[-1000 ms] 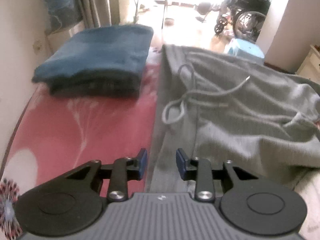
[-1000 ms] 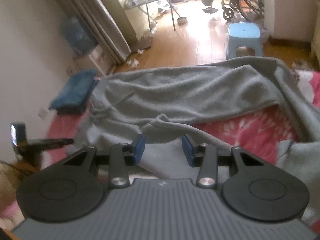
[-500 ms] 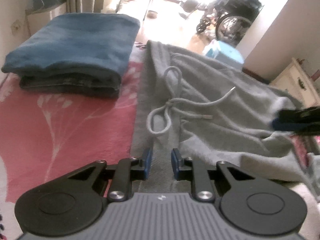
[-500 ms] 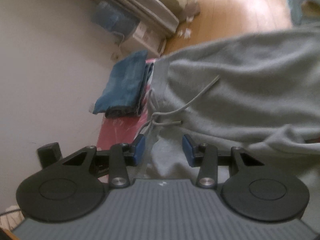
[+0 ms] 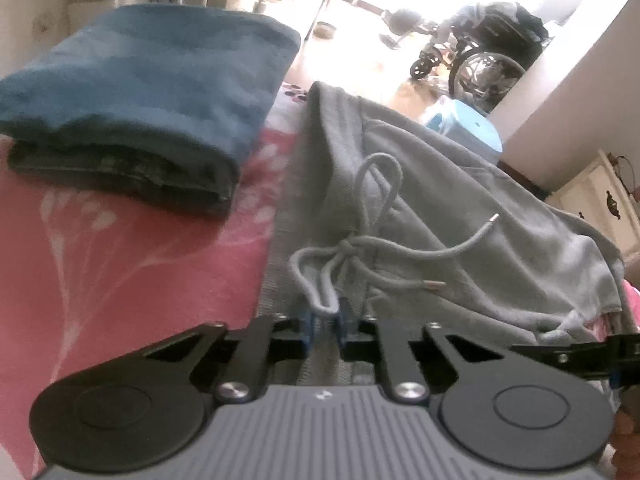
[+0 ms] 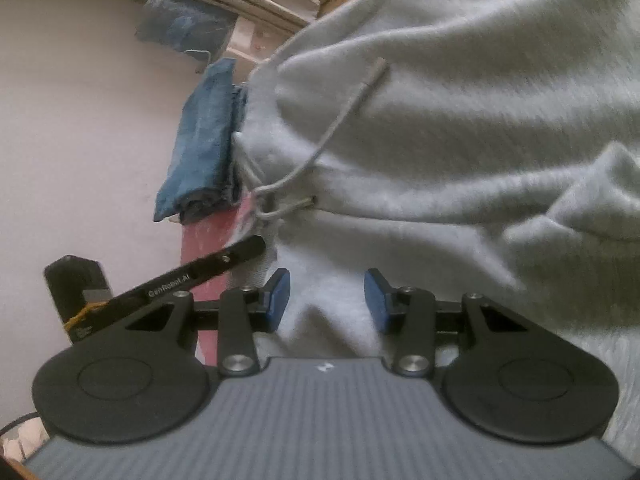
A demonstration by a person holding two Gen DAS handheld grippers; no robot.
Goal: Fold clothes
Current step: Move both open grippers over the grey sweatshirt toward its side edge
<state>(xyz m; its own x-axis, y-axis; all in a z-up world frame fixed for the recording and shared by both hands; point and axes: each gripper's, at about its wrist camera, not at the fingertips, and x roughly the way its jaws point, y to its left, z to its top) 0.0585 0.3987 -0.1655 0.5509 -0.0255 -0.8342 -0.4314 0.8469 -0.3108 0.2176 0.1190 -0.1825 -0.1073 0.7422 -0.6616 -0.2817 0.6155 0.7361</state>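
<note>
Grey sweatpants lie spread on a pink floral bedsheet, with their tied drawstring on top. My left gripper is nearly shut on the ribbed waistband beside the drawstring loop. My right gripper is open and low over the grey fabric close to the waistband. The left gripper's arm crosses the right wrist view at the left.
A folded stack of dark blue clothes sits on the bed left of the sweatpants, near the wall; it also shows in the right wrist view. Beyond the bed are a blue stool, a wheelchair and a cream cabinet.
My left gripper's jaws closed from open onto the waistband and moved forward. My right gripper swung left and down from the pant legs toward the waistband, staying open.
</note>
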